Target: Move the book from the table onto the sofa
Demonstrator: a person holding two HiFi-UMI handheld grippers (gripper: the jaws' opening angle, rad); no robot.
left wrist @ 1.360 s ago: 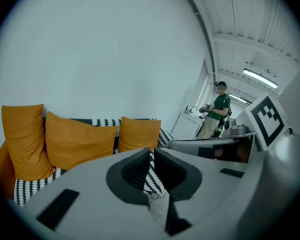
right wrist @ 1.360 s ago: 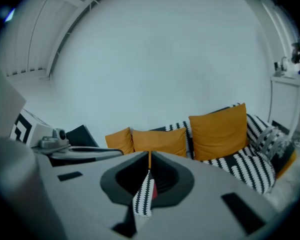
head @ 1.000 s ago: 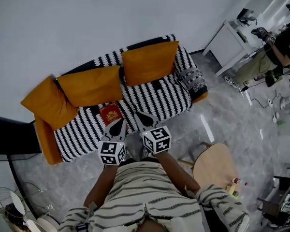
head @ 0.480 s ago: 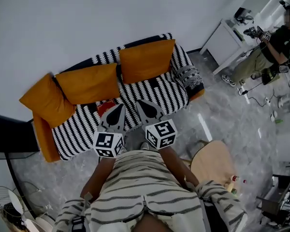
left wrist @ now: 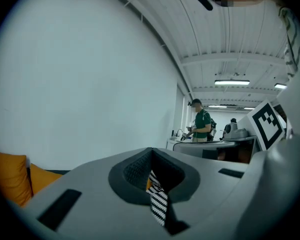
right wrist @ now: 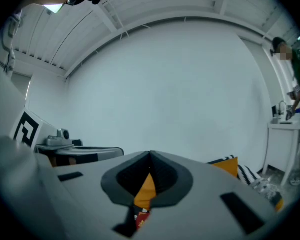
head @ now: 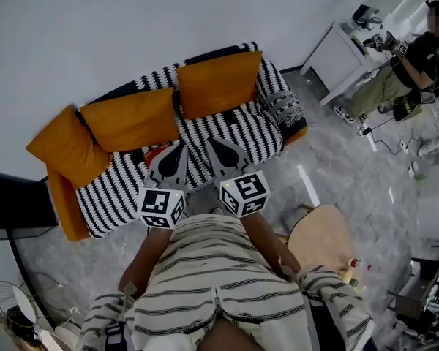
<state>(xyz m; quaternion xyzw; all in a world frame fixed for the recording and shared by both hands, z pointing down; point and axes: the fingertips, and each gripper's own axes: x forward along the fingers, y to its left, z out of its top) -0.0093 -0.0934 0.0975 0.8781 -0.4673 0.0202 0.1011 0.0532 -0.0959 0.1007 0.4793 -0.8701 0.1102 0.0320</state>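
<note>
In the head view, the left gripper [head: 180,149] and right gripper [head: 211,143] hang side by side over the front edge of the sofa [head: 260,134], each with jaws pressed together on nothing. The red book [right wrist: 141,216] lies on the sofa's seat, nearly hidden behind the left gripper in that view. The right gripper view shows it below its jaws, under an orange cushion [right wrist: 147,186]; the left gripper view shows only striped cover [left wrist: 159,204] there.

Matt woven cloth covers the sofa [head: 252,134] (floor [head: 336,170] glossy, stone-like).
</note>
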